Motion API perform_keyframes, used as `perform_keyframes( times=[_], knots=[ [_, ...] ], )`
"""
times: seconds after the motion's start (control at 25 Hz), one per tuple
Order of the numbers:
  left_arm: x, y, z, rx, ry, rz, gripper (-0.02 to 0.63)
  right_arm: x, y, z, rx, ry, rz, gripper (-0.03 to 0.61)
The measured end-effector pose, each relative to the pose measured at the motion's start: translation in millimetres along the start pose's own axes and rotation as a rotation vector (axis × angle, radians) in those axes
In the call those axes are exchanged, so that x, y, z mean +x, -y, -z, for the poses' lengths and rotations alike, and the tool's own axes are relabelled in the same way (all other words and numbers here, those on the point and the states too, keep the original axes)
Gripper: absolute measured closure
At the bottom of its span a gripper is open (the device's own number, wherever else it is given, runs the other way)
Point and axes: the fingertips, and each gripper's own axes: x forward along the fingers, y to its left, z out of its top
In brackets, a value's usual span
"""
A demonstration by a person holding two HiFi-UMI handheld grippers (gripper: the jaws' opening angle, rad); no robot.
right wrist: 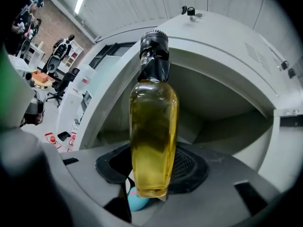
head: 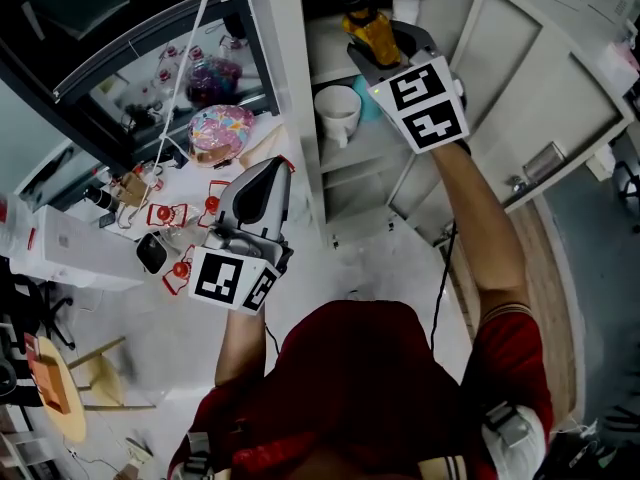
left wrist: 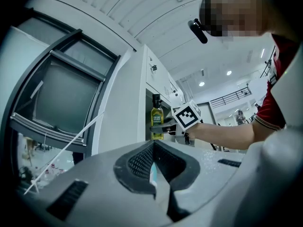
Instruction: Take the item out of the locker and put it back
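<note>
A bottle of yellow oil [head: 372, 34] with a dark cap stands upright at the mouth of the open white locker [head: 290, 88], level with its top shelf. My right gripper [head: 385, 53] is shut on it, low on its body. In the right gripper view the bottle [right wrist: 154, 136] fills the middle, between the pads of the right gripper [right wrist: 151, 174]. The left gripper view shows the bottle [left wrist: 156, 122] from the side, at the locker's opening. My left gripper [head: 272, 173] hangs lower and to the left, outside the locker, shut and holding nothing.
A white mug [head: 338, 113] sits on the shelf below the bottle, with a teal thing [head: 372, 108] behind it. The locker door [head: 530, 98] stands open to the right. A cluttered table [head: 200, 128] and a dark framed window lie left of the locker.
</note>
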Motion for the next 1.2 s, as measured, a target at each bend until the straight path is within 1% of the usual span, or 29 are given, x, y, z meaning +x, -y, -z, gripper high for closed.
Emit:
perform_keyframes(
  times=[0.28,0.6,0.92,1.2],
  knots=[
    [-2,7,1,-0.013,0.005,0.022,0.607,-29,-8,-4,0.044,0.043,0.01,0.388],
    [-9,13,8,-0.038,0.006,0.052,0.607,-61,-24,-1,0.129,0.083,0.012,0.388],
    [-24,20,13,-0.052,0.003,0.086,0.607,-97,-54,10,0.222,0.09,0.023,0.388],
    [-41,30,20,-0.06,-0.003,0.105,0.607,-124,-77,23,0.281,0.089,0.038,0.388]
  ],
)
